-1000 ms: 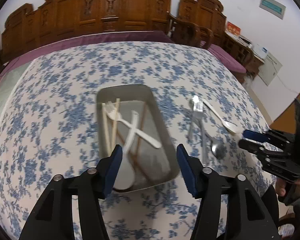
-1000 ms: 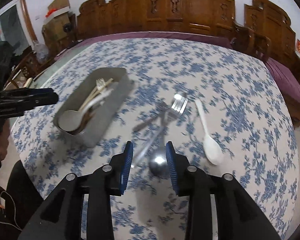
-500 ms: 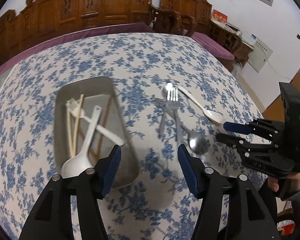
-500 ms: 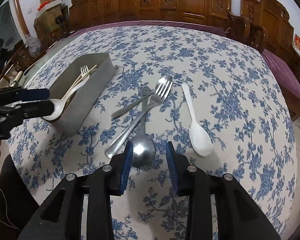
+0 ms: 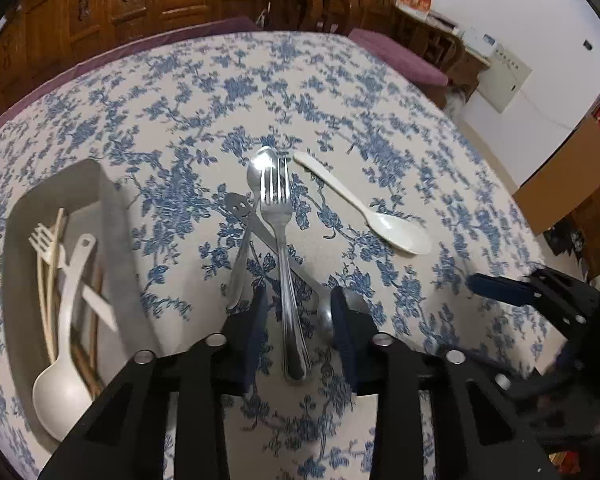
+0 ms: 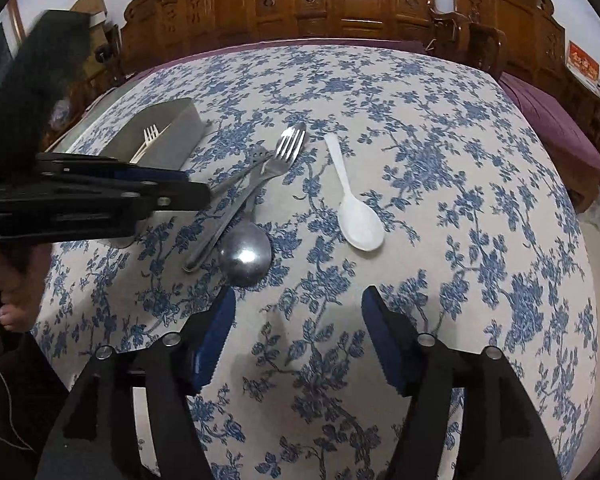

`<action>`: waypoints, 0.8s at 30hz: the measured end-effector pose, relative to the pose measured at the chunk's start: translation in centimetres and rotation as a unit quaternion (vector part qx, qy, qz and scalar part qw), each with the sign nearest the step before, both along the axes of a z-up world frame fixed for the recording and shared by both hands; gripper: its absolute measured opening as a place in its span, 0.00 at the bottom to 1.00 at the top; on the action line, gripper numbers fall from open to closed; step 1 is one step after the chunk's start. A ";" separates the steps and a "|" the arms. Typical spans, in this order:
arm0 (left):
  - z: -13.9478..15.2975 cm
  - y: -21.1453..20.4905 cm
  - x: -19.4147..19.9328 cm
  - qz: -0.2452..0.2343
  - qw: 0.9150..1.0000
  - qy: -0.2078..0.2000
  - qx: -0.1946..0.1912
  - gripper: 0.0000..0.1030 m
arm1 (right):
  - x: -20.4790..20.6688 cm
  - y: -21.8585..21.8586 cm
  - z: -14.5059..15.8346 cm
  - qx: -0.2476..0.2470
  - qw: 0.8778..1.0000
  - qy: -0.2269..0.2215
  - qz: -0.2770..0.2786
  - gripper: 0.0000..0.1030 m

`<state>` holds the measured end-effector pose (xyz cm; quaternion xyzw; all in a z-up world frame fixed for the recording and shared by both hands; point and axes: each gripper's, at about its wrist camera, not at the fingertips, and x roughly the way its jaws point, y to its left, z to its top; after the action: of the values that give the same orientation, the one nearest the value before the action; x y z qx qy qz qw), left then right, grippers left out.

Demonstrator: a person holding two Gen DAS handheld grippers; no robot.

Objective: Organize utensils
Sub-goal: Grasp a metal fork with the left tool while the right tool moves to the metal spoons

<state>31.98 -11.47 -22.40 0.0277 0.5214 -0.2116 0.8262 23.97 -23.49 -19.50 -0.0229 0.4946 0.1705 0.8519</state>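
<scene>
Left wrist: left gripper [image 5: 296, 320] jaws narrowing astride, not yet pinching, slim stiff slippery steel fork [image 5: 282, 264] handle, lower centre; right gripper [image 6: 298, 340] gaping, empty.

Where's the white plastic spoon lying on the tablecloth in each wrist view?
Left wrist: white spoon right of centre, bowl toward lower right, beside the metal fork.
Right wrist: white spoon just above centre, bowl nearest the camera.
Shared landmark: the metal fork, directly left of it in both.

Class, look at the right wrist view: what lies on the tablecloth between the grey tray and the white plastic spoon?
Between the tray and white spoon: a crossed pile of metal utensils, the fork and a large spoon among them.
</scene>
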 end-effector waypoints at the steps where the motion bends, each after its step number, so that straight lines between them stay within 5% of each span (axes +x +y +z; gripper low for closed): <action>1: -0.3 -0.2 0.2 -0.001 1.000 0.002 0.002 0.22 | -0.1 -0.2 0.1 -0.001 1.000 -0.002 -0.004 0.79; 7: -2.5 -0.8 1.6 0.010 0.999 0.024 0.020 0.12 | -0.6 -1.4 0.8 0.010 1.000 -0.015 -0.013 0.81; 24: -3.5 -1.7 2.9 0.021 0.999 0.015 0.042 0.07 | -1.5 -1.4 1.1 0.027 0.999 -0.013 -0.012 0.81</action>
<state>34.90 -13.20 -25.92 0.0480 0.5423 -0.1727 0.8209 22.46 -24.94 -18.38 0.0038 0.4788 0.1727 0.8607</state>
